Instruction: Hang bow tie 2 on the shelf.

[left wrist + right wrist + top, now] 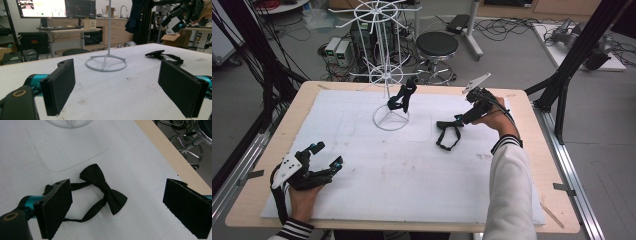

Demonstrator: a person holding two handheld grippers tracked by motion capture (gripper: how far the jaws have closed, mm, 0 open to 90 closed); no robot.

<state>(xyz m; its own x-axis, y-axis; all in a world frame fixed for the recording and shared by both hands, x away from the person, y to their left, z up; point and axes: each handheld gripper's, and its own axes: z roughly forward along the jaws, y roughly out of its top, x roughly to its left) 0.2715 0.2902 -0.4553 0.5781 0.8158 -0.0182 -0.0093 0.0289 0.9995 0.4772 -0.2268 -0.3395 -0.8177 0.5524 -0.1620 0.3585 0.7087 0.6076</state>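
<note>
The right gripper [458, 120] hung over a black bow tie [103, 187] lying flat on the white table cover [412, 175], near the white wire rack [387, 75] where another bow tie [402, 97] already hung. Its jaws stood wide and held nothing. The step appeared to be the reach; next it would need to descend and pinch the tie. The left gripper [326, 155] rested apart, jaws wide, empty.
</note>
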